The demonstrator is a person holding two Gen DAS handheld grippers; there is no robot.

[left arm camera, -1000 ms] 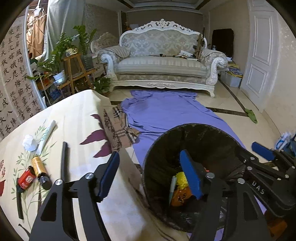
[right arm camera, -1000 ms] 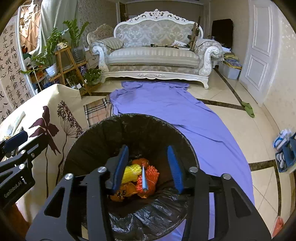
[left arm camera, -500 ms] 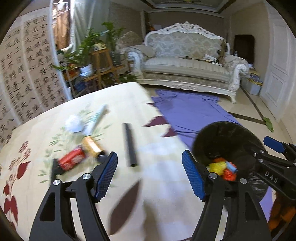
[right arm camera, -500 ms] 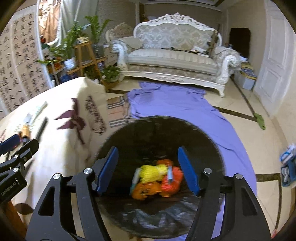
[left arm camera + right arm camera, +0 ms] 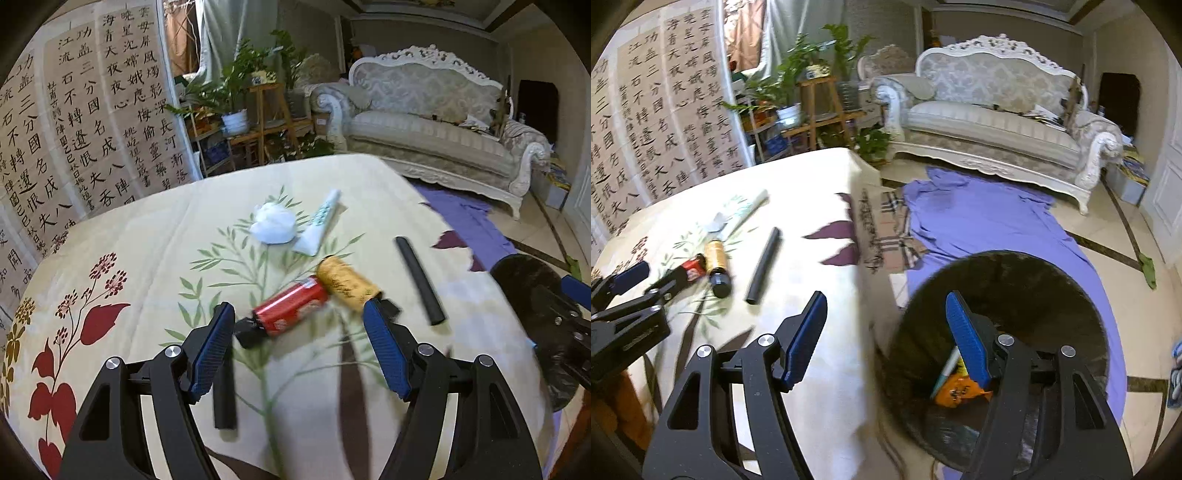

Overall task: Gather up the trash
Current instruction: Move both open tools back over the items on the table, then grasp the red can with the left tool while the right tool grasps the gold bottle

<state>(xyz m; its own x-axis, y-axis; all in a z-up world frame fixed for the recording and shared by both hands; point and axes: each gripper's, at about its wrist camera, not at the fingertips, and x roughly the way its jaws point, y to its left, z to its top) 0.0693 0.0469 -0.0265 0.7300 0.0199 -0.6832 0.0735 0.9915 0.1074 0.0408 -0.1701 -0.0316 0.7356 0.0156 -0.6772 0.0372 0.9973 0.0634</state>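
On the floral tablecloth [image 5: 147, 258] beside the black-lined bin [image 5: 1015, 288], both the left gripper [image 5: 299, 347] and right gripper [image 5: 886, 332] are spread and empty; the red can [image 5: 291, 308] looks light, stiff, likely slippery, best pinched mid-body; the tissue wad [image 5: 273, 223] looks soft

Printed cloth tablecloth [image 5: 147, 258], glossy red can [image 5: 291, 308], crumpled white tissue [image 5: 273, 223].
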